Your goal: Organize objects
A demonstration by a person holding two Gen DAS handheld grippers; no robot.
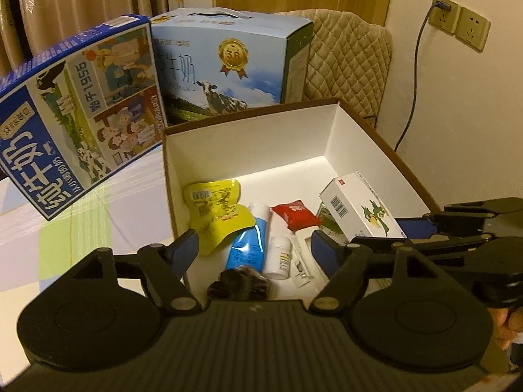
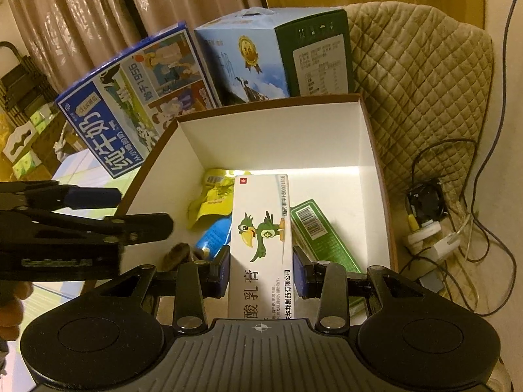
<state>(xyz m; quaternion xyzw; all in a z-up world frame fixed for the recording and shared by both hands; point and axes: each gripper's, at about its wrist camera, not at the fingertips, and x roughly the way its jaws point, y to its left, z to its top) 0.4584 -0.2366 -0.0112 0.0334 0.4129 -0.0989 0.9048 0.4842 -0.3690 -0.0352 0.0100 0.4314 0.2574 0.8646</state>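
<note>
An open storage box (image 1: 245, 150) (image 2: 271, 143) with white walls and a brown rim holds a yellow pouch (image 1: 217, 212), a blue tube (image 1: 250, 245), a red packet (image 1: 294, 214), a small white bottle (image 1: 279, 256), a green carton (image 2: 323, 232) and a dark fuzzy item (image 1: 240, 285). My right gripper (image 2: 261, 272) is shut on a white medicine box with a green bird (image 2: 261, 238) (image 1: 359, 209), held over the storage box's right side. At the near edge, above the tube and bottle, my left gripper (image 1: 253, 254) is open and holds nothing.
Two blue milk cartons (image 1: 75, 137) (image 1: 228, 65) stand behind and left of the storage box. A quilted beige cover (image 2: 418, 91) lies to the right, with cables and a power strip (image 2: 431, 238) beside it. Wall sockets (image 1: 457, 21) are at the upper right.
</note>
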